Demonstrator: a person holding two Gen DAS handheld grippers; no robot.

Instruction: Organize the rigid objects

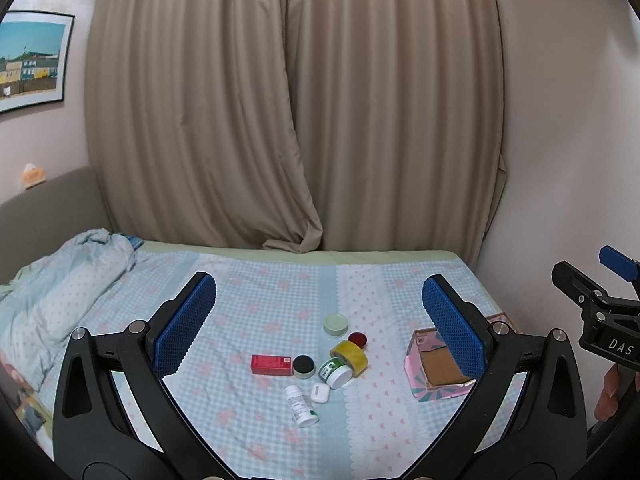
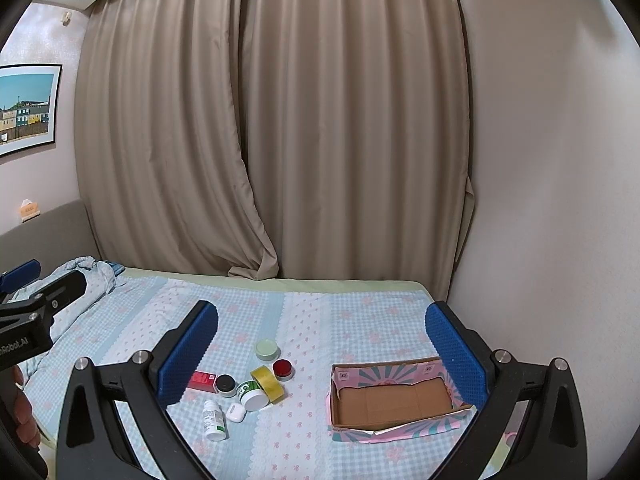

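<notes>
Now | both claws, left claw (image 1: pixel 320 320) and right claw (image 2: pixel 320 348), gape wide, empty | you start with the near white bottle (image 2: pixel 214 420), gripping across its body | carry right to cardboard box (image 2: pixel 392 398)

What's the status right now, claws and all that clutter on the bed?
Both claws open, empty: left claw, right claw. Small items clustered loose on the bedsheet, none boxed. Cardboard box empty, to their right. Nothing blocking.

Red box (image 1: pixel 271 365), yellow tape (image 1: pixel 349 355)
</notes>
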